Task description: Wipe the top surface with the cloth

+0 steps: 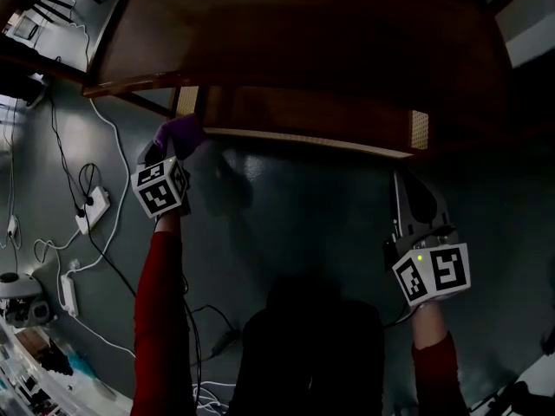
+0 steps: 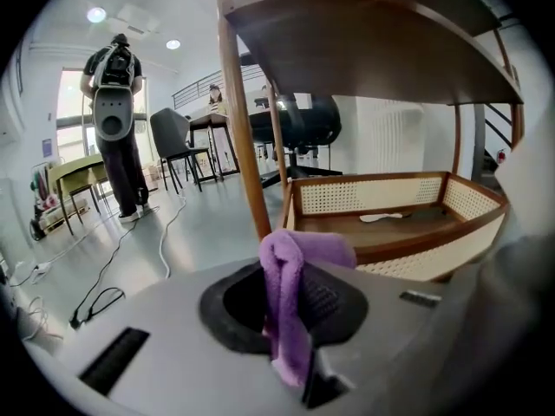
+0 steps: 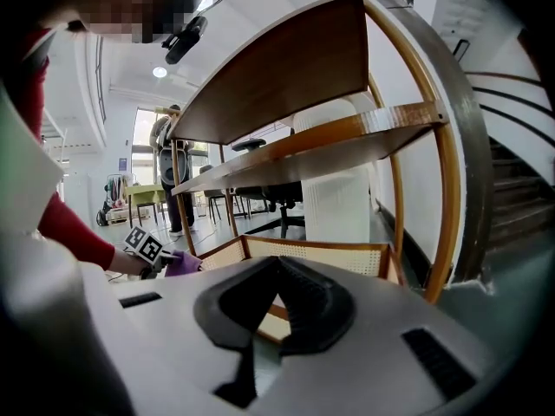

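Head view: the left gripper (image 1: 167, 152) holds the purple cloth (image 1: 182, 133) by the front left corner of the wooden shelf unit (image 1: 260, 115). The right gripper (image 1: 414, 199) hangs near the front right corner. The top surface (image 1: 295, 33) lies ahead of both.
Left gripper view: the jaws are pinching the cloth (image 2: 290, 297), which droops over them. The lower tray (image 2: 390, 225) is level with them, and the shelf boards sit overhead.
Right gripper view: the jaws are pressed together at the tips, with nothing between them.
Key relation: the top surface is above and forward of the cloth. The left gripper is judged the one to lift it there.
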`<action>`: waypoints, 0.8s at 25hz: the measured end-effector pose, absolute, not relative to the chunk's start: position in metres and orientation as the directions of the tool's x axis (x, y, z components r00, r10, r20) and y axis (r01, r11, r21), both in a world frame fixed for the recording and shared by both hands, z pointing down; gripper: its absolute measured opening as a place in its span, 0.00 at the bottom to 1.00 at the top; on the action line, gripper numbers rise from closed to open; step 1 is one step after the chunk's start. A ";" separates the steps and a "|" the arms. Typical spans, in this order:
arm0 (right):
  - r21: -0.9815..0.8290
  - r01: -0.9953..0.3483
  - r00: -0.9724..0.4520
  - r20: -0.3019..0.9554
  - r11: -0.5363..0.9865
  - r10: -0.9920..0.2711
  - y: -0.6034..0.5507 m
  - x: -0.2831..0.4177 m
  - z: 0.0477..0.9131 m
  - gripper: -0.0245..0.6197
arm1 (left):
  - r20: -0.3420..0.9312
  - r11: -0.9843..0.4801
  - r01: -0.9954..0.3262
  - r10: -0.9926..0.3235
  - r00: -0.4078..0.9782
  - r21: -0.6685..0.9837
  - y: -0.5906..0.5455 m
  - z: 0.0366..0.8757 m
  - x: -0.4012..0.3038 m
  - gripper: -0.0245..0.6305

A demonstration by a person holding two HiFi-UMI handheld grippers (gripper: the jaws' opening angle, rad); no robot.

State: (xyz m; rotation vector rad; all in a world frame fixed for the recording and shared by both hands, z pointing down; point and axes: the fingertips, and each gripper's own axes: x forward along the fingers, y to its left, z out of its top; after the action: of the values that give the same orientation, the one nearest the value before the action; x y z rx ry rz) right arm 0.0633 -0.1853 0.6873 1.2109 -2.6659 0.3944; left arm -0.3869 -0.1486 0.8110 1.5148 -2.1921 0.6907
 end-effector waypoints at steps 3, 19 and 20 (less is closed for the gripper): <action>-0.163 -0.761 -0.646 0.276 0.628 -0.711 -0.184 0.066 0.687 0.06 | 0.567 0.314 -0.932 -0.740 -0.361 -0.184 -0.146 0.811 -0.391 0.12; -0.173 -0.798 -0.600 0.316 0.577 -0.735 -0.146 0.078 0.592 0.06 | 0.439 0.259 -0.961 -0.855 -0.276 -0.099 -0.064 0.646 -0.325 0.12; -0.166 -0.801 -0.596 0.311 0.575 -0.740 -0.142 0.078 0.570 0.06 | 0.432 0.226 -0.971 -0.870 -0.236 -0.075 -0.059 0.623 -0.303 0.12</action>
State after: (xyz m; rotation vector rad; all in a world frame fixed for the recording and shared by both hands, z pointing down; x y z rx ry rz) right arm 0.0780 -0.1420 0.5703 1.2889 -2.5993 0.4305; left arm -0.3033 -0.0589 0.6235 1.7212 -2.2053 0.4792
